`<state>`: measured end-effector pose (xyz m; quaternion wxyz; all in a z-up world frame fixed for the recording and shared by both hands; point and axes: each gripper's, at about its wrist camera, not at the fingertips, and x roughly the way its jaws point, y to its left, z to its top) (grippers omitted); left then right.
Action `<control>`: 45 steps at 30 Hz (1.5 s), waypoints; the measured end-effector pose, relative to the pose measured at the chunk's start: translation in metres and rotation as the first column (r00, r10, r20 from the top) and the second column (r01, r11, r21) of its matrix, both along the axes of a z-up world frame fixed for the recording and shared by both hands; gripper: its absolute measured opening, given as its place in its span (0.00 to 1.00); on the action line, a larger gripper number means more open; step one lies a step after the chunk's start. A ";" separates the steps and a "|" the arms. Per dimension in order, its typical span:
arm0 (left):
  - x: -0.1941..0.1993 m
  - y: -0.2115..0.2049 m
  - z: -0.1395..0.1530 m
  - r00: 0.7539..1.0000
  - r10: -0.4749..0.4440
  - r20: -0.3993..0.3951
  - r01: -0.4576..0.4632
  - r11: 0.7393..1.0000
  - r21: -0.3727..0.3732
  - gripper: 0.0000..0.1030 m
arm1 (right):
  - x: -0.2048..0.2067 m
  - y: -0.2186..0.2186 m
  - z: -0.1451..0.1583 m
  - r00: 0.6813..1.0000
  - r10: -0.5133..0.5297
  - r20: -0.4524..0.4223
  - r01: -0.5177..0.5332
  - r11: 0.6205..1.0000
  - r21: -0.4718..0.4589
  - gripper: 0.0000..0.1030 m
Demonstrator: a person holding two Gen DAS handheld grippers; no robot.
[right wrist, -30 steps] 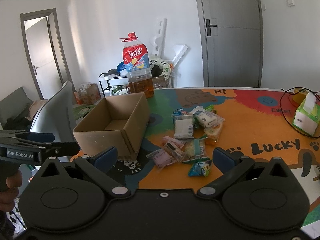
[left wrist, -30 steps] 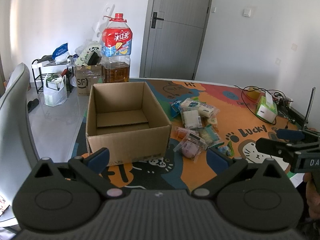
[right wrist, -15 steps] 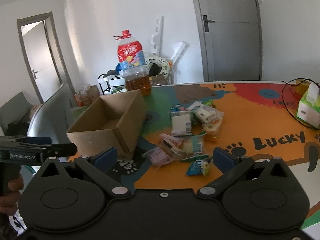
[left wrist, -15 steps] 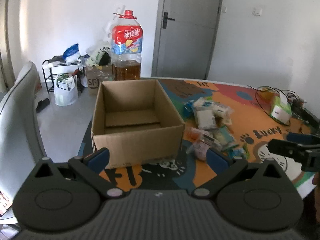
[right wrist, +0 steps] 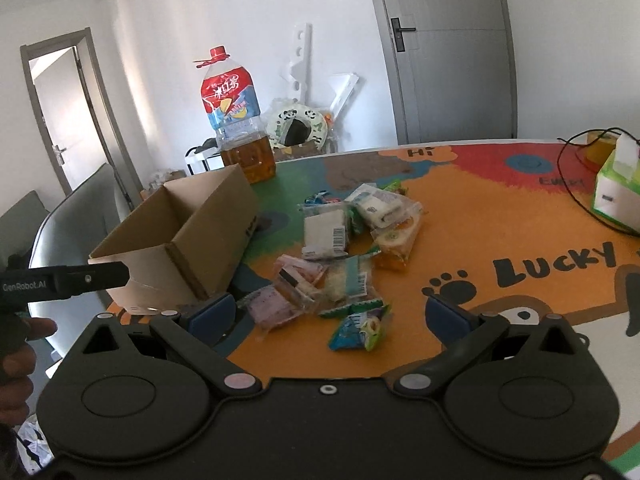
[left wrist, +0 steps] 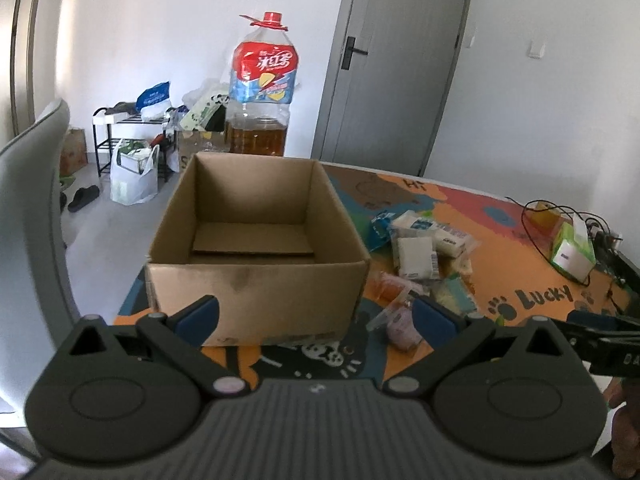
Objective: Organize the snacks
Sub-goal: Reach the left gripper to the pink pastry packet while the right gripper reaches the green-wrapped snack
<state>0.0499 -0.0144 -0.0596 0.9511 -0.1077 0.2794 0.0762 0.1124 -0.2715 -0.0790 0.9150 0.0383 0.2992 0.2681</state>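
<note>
An open, empty cardboard box (left wrist: 256,248) stands on the colourful table mat, also seen in the right wrist view (right wrist: 180,240). A heap of wrapped snacks (right wrist: 344,248) lies to its right, seen in the left wrist view too (left wrist: 420,256). My left gripper (left wrist: 316,316) is open and empty, just in front of the box's near wall. My right gripper (right wrist: 328,316) is open and empty, hovering over the near end of the heap, close to a blue-green packet (right wrist: 360,328) and a pink packet (right wrist: 276,308).
A big oil bottle (left wrist: 262,92) with a red cap stands behind the box. A green tissue box (right wrist: 616,192) and black cables (left wrist: 560,216) sit at the right. A grey chair (left wrist: 28,216) stands left of the table. The near table edge lies just below both grippers.
Both grippers have moved forward and lower toward the table. The box and the snack heap look larger and closer. Both stay open and empty.
</note>
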 end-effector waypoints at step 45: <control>0.076 -0.076 -0.074 0.999 -0.001 -0.047 -0.004 0.993 -0.115 0.68 | 0.061 0.000 -0.068 0.986 0.147 -0.081 -0.150 0.988 -0.033 0.39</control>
